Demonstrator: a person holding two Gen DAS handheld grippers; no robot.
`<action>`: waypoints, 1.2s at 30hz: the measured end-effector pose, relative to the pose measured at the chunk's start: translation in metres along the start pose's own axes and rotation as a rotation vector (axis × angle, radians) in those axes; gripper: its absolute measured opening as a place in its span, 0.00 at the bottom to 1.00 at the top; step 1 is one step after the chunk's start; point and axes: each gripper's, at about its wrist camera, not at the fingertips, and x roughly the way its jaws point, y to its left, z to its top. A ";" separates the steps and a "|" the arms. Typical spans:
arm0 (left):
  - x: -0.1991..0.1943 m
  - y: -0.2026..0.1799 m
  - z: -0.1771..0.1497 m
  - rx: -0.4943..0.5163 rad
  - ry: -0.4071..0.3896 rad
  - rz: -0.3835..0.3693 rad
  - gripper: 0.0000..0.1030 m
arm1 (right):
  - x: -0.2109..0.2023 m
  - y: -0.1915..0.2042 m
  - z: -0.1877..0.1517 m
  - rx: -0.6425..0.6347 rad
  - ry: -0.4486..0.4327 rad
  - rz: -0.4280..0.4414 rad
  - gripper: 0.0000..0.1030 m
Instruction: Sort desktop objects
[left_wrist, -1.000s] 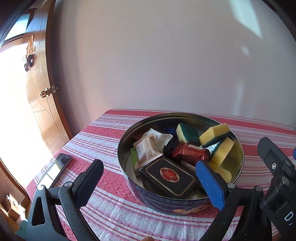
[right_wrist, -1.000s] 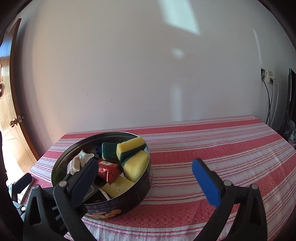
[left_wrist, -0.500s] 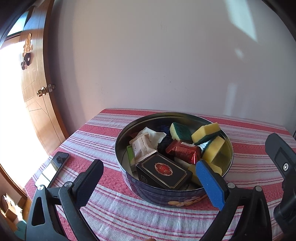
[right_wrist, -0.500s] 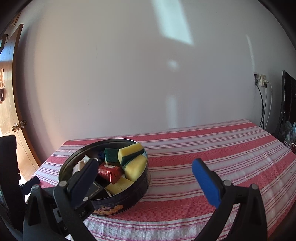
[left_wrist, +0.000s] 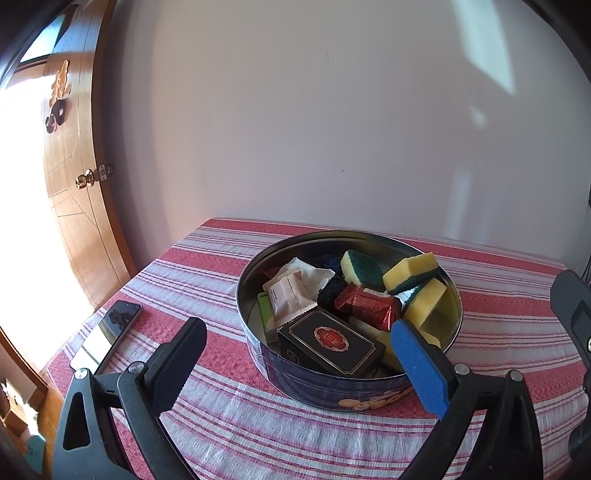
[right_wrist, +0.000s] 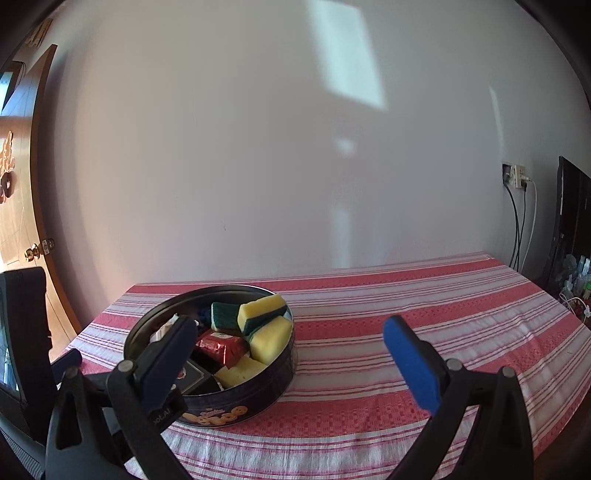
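Observation:
A round dark-blue tin (left_wrist: 332, 391) (right_wrist: 258, 391) stands on the striped tablecloth and holds several items: a black box (left_wrist: 328, 345), a red foil packet (left_wrist: 369, 304) (right_wrist: 219, 345), white sachets (left_wrist: 291, 288) and yellow-green sponges (left_wrist: 410, 271) (right_wrist: 262, 314). My left gripper (left_wrist: 295, 358) is open, held back from the tin's near side with nothing between its fingers. My right gripper (right_wrist: 288, 350) is open too, to the right of the tin and empty. Part of the right gripper shows at the right edge of the left wrist view.
A phone (left_wrist: 107, 334) lies near the table's left edge. A wooden door (left_wrist: 70, 206) stands left of the table. The red striped cloth (right_wrist: 443, 314) stretches right of the tin. A wall socket with cables (right_wrist: 515, 177) and a dark screen (right_wrist: 570, 221) are at the far right.
Both grippers have drawn back and up from the tin, so it looks smaller and farther. Both stay open. The items in the tin have not moved.

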 end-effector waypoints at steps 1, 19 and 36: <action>-0.001 0.001 0.000 0.002 -0.005 0.000 0.98 | -0.001 0.000 0.000 -0.003 -0.005 -0.001 1.00; -0.005 -0.001 0.004 0.030 -0.039 -0.008 0.98 | -0.001 -0.007 0.000 0.014 -0.011 -0.007 1.00; 0.000 -0.006 0.003 0.021 -0.011 -0.033 0.98 | 0.005 -0.019 -0.002 0.037 0.006 -0.013 1.00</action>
